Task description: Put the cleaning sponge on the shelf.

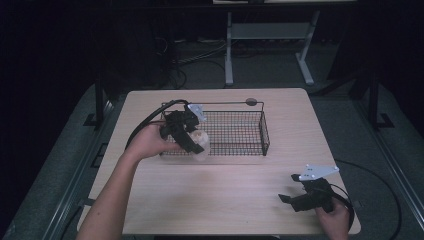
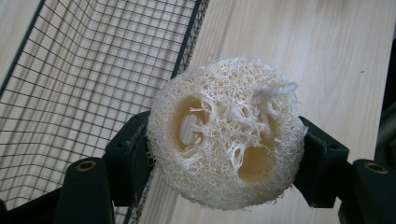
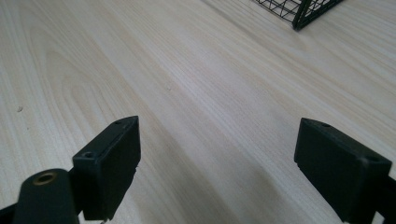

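A cream loofah sponge (image 2: 226, 133), round and full of holes, is pinched between the two black jaws of my left gripper (image 2: 224, 154). In the high view the left gripper (image 1: 192, 140) holds that loofah (image 1: 201, 144) above the front left wall of a black wire basket (image 1: 250, 132). My right gripper (image 1: 287, 199) rests low near the table's front right corner, open, with nothing between its fingers (image 3: 112, 168). Bare pale wood lies ahead of the right gripper (image 3: 219, 172).
The wooden table (image 1: 220, 185) has free room in front of the basket. A corner of the basket (image 3: 301, 11) sits far ahead in the right gripper view. A small round dark disc (image 1: 251, 102) lies behind the basket. Cables trail off both table sides.
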`<state>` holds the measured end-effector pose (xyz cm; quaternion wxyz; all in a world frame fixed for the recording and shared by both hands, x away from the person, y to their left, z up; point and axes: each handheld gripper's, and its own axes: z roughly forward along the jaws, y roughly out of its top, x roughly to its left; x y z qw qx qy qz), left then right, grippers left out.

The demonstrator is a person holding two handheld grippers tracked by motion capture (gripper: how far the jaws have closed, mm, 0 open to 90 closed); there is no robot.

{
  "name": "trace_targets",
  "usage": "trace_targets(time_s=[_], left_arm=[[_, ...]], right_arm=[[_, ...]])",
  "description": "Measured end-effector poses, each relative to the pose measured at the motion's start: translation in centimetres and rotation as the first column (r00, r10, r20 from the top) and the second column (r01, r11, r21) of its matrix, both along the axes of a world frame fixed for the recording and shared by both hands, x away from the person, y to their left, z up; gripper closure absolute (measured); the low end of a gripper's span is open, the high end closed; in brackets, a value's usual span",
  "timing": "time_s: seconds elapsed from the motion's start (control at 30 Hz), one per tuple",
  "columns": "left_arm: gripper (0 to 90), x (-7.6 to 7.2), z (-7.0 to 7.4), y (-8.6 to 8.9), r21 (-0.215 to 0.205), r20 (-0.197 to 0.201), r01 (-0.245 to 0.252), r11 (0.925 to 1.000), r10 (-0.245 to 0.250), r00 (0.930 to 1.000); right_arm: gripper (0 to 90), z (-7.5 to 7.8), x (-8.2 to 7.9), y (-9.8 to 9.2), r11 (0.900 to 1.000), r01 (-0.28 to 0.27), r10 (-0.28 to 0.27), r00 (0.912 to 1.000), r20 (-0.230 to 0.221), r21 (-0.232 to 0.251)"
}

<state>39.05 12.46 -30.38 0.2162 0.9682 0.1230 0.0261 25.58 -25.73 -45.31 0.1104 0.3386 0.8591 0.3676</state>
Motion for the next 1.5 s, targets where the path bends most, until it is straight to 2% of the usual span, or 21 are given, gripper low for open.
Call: trace_targets(time_s=[0.2,0.37,0.63,0.7,0.73,0.97,1.2,1.37,1.47,1.5], left_arm=[[29.6,1.2,0.3,-0.4,-0.005,-0.003,-0.006,1.0,0.006,1.0],[29.6,2.1,0.3,-0.7,0.009,-0.002,-0.011,0.9999,0.011,0.9999],[29.6,3.4,0.9,-0.8,-0.021,0.006,-0.038,0.9991,0.038,0.9993],[29.6,3.9,0.9,-0.8,-0.001,0.012,-0.04,0.9992,0.04,0.9991],[29.6,4.4,1.0,-0.7,-0.017,0.004,-0.051,0.9985,0.051,0.9987],[29.6,5.8,1.1,-0.4,-0.031,0.001,-0.082,0.9961,0.082,0.9966],[29.7,6.6,1.0,-0.9,-0.041,0.017,-0.085,0.9955,0.086,0.9962],[29.7,7.5,-0.2,-1.2,0.005,0.021,-0.099,0.9951,0.099,0.9949],[29.6,7.8,-0.6,-1.2,0.015,0.009,-0.106,0.9942,0.106,0.9943],[29.6,8.1,-1.1,-1.4,0.035,0.014,-0.108,0.9936,0.107,0.9941]], right_arm=[[14.2,0.0,0.0,0.0,1.0,0.0,0.0,1.0,0.004,0.0],[14.2,0.1,-0.1,0.0,1.0,0.004,-0.004,1.0,0.004,0.002],[14.2,0.1,0.0,0.1,1.0,0.001,-0.001,1.0,0.005,-0.004],[14.2,0.1,0.0,0.1,1.0,-0.001,0.001,1.0,0.005,-0.004],[14.2,0.1,0.0,0.2,1.0,-0.002,0.002,1.0,0.005,-0.007],[14.2,0.1,-0.1,0.2,1.0,0.002,-0.002,1.0,0.006,-0.002],[14.2,0.2,-0.1,0.2,1.0,0.001,-0.001,1.0,0.009,0.0],[14.2,0.3,-0.1,0.2,1.0,0.002,-0.002,0.9999,0.015,0.0],[14.2,0.3,-0.2,0.1,1.0,0.005,-0.005,0.9999,0.013,0.0],[14.2,0.3,-0.2,0.0,1.0,0.008,-0.008,0.9999,0.014,0.003]])
